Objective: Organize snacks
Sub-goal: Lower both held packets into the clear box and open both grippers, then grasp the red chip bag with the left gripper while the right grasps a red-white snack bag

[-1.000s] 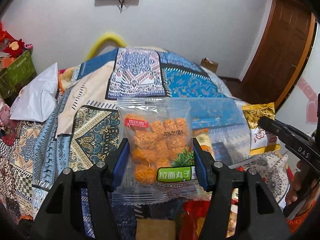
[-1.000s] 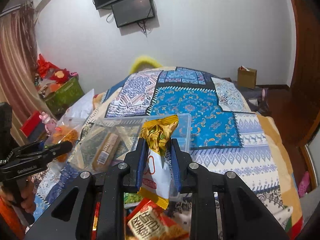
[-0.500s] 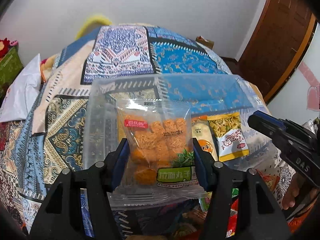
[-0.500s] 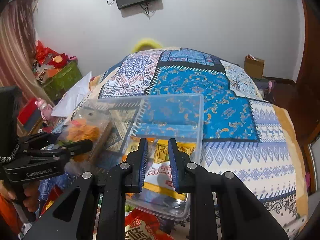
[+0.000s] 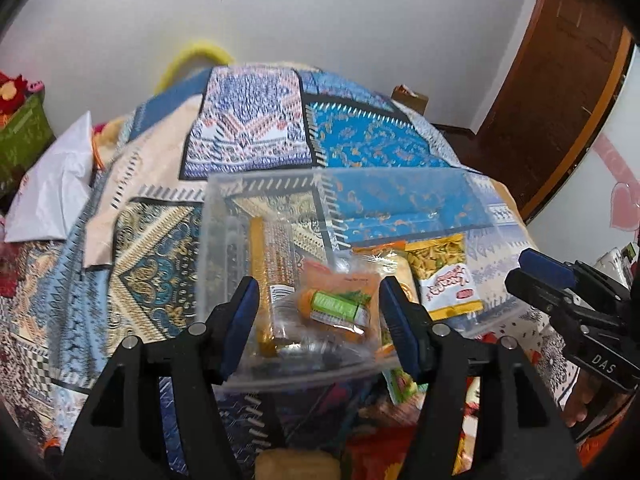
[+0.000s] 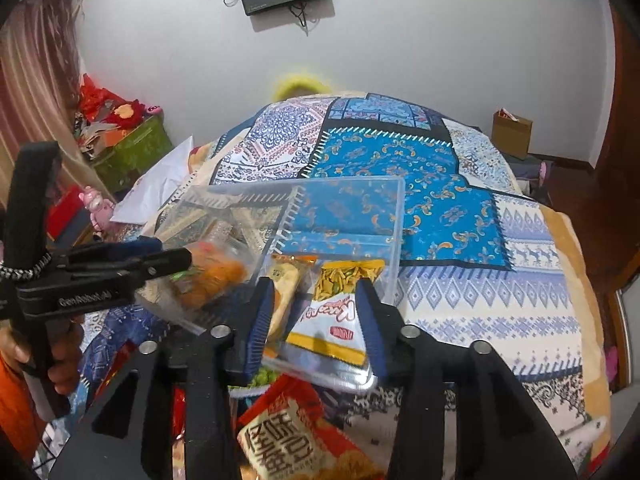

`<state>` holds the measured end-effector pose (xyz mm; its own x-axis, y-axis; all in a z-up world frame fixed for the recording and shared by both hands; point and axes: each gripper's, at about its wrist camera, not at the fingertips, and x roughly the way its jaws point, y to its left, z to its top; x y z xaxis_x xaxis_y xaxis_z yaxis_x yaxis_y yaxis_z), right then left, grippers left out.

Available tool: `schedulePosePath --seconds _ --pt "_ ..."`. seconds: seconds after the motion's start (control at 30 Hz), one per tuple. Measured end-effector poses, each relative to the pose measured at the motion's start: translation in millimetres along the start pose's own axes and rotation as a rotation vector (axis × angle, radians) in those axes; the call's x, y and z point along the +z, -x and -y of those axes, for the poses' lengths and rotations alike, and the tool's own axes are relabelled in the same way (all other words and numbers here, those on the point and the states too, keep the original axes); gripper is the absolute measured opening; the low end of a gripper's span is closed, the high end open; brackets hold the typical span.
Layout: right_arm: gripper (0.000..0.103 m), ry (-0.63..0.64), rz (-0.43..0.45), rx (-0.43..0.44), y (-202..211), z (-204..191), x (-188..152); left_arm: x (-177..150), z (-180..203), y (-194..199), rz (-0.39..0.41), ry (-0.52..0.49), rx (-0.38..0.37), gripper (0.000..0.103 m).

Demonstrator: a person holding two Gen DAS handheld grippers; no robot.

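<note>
The orange noodle-ball packet and the yellow packet have been released into the clear bin on the bed; both jaws are spread, so two more snacks are stowed.

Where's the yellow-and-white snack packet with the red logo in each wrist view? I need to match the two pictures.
Left wrist: yellow-and-white packet lies right of centre, inside the clear plastic box, beyond the left gripper.
Right wrist: the packet sits low centre, between the open right gripper fingers.
Shared landmark: the clear box on the patterned bedspread.
</note>
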<state>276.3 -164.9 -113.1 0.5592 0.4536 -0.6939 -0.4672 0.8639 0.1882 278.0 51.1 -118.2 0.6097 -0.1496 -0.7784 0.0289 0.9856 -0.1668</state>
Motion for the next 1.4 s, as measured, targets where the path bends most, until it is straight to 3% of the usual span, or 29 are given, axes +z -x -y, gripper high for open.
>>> schedulePosePath --seconds 0.2,0.3,0.53,0.63,0.7,0.77,0.93,1.2,1.4 --pt "0.049 0.042 -0.004 -0.013 17 -5 -12 -12 7 36 0.044 -0.041 0.02 0.069" --pt "0.054 0.072 -0.022 -0.03 21 -8 -24 -27 12 49 0.039 -0.066 0.028 0.071" --pt "0.055 0.089 -0.099 -0.045 23 -5 -56 -65 25 61 0.012 -0.119 0.056 0.071" --pt "0.056 0.086 -0.13 -0.038 22 -2 -68 -80 29 60 -0.027 -0.103 0.027 0.071" --pt "0.059 0.078 -0.145 -0.042 21 0 -75 -89 33 60 -0.044 -0.102 0.016 0.071" --pt "0.069 0.07 -0.147 -0.041 23 1 -80 -97 36 60 -0.049 -0.1 0.009 0.071" --pt "0.074 0.09 -0.159 -0.055 22 -4 -86 -111 44 56 -0.087 -0.091 -0.016 0.071" --pt "0.085 0.111 -0.186 -0.089 6 -3 -85 -116 54 43 -0.128 -0.09 -0.025 0.072" --pt "0.092 0.08 -0.207 -0.04 -5 1 -83 -119 53 28 -0.148 -0.074 -0.018 0.074"
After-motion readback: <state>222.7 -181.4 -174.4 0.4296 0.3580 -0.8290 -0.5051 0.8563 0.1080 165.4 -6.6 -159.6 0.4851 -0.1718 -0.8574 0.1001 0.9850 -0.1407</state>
